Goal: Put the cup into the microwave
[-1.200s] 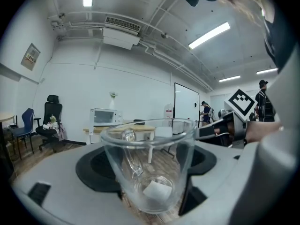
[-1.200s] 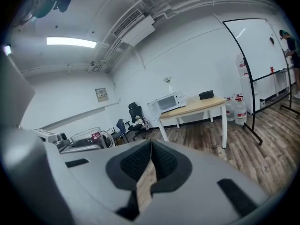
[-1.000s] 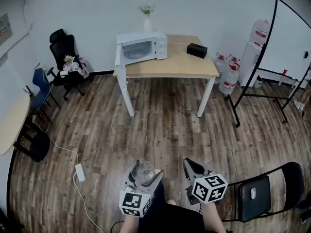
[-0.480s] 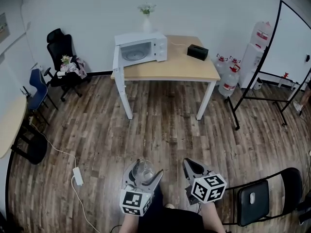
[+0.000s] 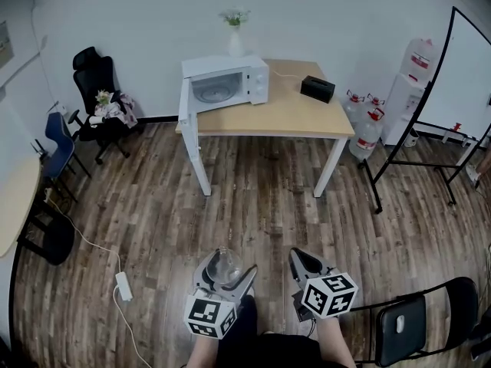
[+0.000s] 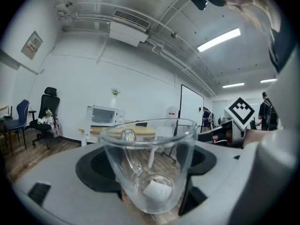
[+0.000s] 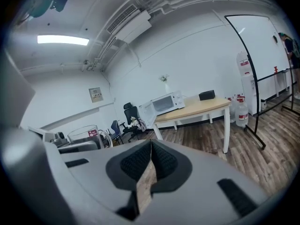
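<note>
Wood floor [image 5: 253,198] was all that lay under the rig, so, fingers first: the left gripper [image 5: 224,276] had its jaws pinched on the glass cup [image 6: 149,163], which sat upright between them. The right gripper [image 7: 150,165] had its pads pressed together on nothing. Over the last second neither grip shifted, but the table [image 5: 291,113] and the microwave [image 5: 226,83] slid a touch lower and nearer in the head view. I read that as us walking the cup in, with the cup still well apart from the oven. Its door [image 5: 185,106] stood swung open, ready. Further out, a vase [image 5: 236,41] topped the microwave, a black box [image 5: 317,89] sat on the table, water bottles [image 5: 367,133] and a whiteboard [image 5: 468,67] stood at right, and an office chair [image 5: 96,90] at left.
</note>
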`<state>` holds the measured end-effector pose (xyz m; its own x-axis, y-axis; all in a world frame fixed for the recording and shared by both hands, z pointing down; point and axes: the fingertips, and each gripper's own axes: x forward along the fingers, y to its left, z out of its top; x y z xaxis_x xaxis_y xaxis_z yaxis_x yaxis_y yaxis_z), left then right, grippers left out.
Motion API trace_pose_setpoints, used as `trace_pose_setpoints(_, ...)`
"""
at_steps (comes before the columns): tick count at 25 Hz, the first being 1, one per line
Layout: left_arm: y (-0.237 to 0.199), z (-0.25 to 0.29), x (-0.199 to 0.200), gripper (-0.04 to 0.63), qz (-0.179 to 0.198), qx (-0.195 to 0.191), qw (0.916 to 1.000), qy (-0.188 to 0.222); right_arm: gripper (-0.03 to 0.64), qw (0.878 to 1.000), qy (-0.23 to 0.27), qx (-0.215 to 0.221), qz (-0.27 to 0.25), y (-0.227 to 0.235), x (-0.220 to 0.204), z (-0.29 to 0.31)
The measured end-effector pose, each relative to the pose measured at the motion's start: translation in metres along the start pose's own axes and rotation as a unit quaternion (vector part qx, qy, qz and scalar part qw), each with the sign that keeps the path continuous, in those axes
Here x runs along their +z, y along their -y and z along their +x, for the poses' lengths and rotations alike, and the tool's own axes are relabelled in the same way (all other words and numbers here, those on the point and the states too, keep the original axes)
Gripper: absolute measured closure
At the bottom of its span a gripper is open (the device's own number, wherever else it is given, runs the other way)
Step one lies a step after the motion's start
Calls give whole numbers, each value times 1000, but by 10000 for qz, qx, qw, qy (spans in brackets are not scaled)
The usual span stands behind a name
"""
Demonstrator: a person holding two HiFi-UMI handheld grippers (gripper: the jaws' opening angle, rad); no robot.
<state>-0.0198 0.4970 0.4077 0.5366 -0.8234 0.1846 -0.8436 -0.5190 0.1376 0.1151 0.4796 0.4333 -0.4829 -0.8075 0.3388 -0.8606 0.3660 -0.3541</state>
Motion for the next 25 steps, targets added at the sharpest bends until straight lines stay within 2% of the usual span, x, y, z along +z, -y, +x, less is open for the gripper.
trace_pose_setpoints(4, -16, 22, 5, 198, 194, 33, 9998, -70, 623, 10000, -20, 37, -32, 5, 12, 25)
trace_pose_setpoints(14, -63, 77, 29, 198, 289, -67, 9995, -66, 621, 9999, 8, -93, -60, 23, 53, 85)
trace_pose_setpoints(25, -122, 119, 45, 198, 396, -140, 9991, -7, 623, 9998, 27, -170, -61, 24, 73, 152)
